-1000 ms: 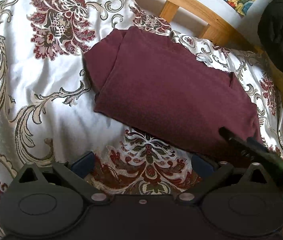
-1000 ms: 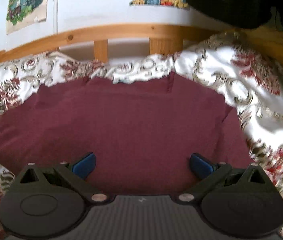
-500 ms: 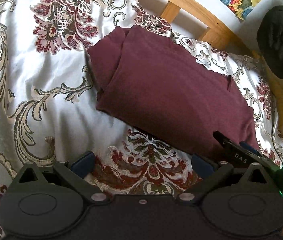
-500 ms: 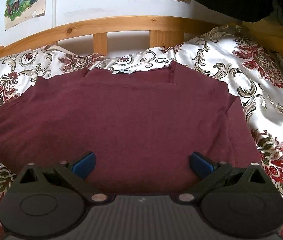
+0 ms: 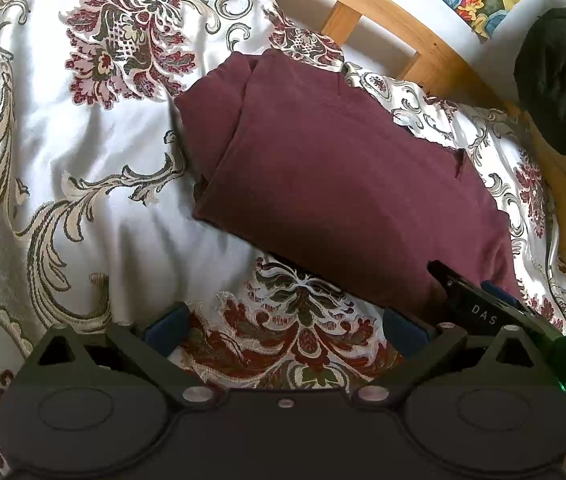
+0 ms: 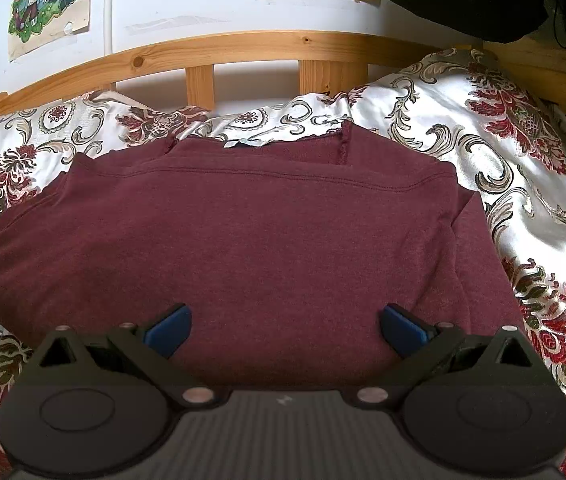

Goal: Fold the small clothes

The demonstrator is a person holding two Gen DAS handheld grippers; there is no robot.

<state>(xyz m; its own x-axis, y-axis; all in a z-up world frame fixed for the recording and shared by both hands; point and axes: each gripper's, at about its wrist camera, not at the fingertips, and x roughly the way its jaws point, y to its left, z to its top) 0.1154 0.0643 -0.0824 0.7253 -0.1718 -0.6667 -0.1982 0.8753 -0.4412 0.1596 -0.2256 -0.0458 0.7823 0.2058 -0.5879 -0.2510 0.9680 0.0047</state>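
Observation:
A maroon garment (image 5: 343, 184) lies folded into a flat rectangle on the floral bedspread (image 5: 63, 168); it also fills the right wrist view (image 6: 243, 248). My left gripper (image 5: 287, 328) is open and empty, hovering over the bedspread just short of the garment's near edge. My right gripper (image 6: 285, 326) is open and empty above the garment's near edge; its black body shows in the left wrist view (image 5: 479, 308) at the garment's right corner.
A wooden bed rail (image 6: 267, 48) runs along the far side, with a white wall and posters (image 6: 47, 0) behind. A black bundle (image 5: 563, 76) sits at the far right corner. Bedspread (image 6: 523, 168) surrounds the garment.
Both grippers have pulled back and risen from the garment, staying open. The garment lies as before.

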